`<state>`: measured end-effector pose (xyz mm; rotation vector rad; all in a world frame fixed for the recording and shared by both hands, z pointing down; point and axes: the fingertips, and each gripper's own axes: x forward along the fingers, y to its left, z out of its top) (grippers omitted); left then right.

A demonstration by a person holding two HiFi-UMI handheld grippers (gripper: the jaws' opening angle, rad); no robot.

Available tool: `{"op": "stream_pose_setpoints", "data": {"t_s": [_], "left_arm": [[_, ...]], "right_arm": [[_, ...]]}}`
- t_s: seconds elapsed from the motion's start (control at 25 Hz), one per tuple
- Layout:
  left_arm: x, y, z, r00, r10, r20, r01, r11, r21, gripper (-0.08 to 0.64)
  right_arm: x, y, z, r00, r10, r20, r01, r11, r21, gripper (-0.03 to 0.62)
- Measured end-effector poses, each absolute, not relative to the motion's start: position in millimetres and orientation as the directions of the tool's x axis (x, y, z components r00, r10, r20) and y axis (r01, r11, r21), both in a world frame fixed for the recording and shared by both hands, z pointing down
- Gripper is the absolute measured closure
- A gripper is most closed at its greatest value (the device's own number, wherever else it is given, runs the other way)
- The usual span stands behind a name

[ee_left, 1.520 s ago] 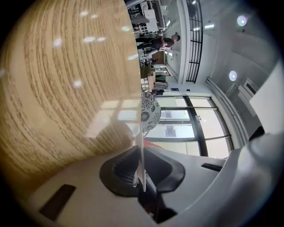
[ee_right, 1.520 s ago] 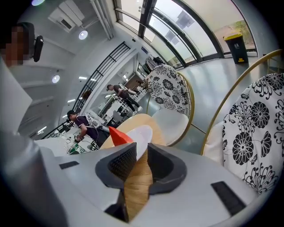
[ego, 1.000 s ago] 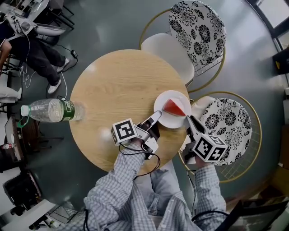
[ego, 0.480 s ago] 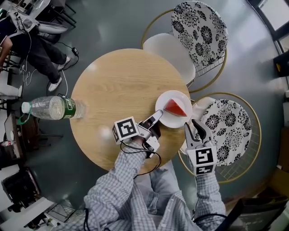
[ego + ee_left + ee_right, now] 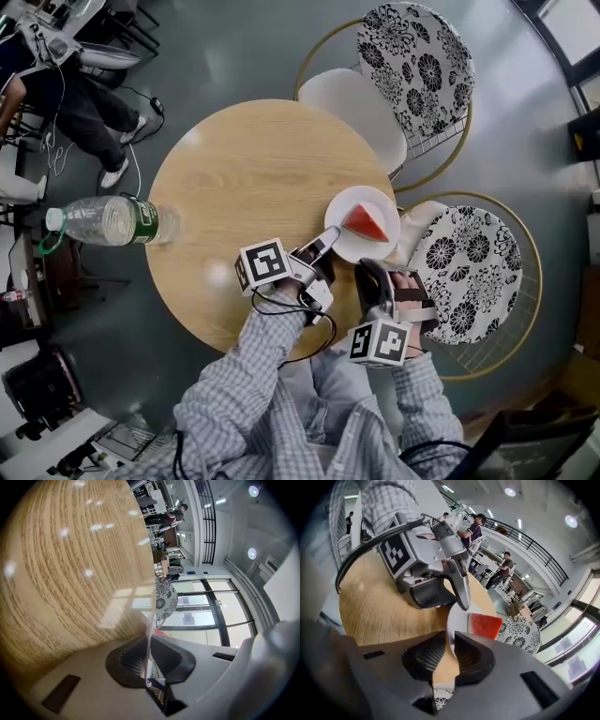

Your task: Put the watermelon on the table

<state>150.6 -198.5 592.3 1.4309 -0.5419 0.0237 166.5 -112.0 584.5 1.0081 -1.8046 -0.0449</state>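
A red watermelon slice lies on a small white plate at the right edge of the round wooden table. My left gripper is shut on the plate's near-left rim, which shows edge-on between its pads. My right gripper hovers just below the plate at the table's near edge and points at the plate. Its jaws stand a narrow slit apart with nothing between them. The left gripper's fingers show close ahead in the right gripper view.
A plastic bottle with a green label lies at the table's left edge. Two chairs with flowered backs stand at the far right and the near right. A seated person's legs are at the far left.
My right gripper has swung left from the plate's right side to just below the plate, and it has rolled over so its marker cube faces differently. The left gripper and plate stayed put.
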Motion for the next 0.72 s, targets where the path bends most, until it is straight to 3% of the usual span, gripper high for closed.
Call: {"op": "stream_pose_setpoints", "data": {"t_s": [0.04, 0.4, 0.48, 0.72], "left_arm": [[151, -199, 592, 0.879, -0.301, 0.370, -0.336, 0.160, 0.928, 0.528], [157, -201, 578, 0.898, -0.287, 0.333, -0.322, 0.086, 0.943, 0.517], [158, -202, 575, 0.907, -0.282, 0.314, -0.304, 0.079, 0.949, 0.432], [158, -199, 574, 0.912, -0.257, 0.321, -0.311, 0.082, 0.947, 0.342]], "right_arm": [[167, -113, 585, -0.119, -0.644, 0.756, -0.603, 0.652, 0.460, 0.545], [168, -114, 584, -0.104, -0.634, 0.766, -0.624, 0.642, 0.447, 0.549], [168, -114, 584, -0.102, -0.628, 0.771, -0.630, 0.640, 0.439, 0.549], [167, -114, 587, -0.084, -0.609, 0.789, -0.649, 0.634, 0.420, 0.549]]}}
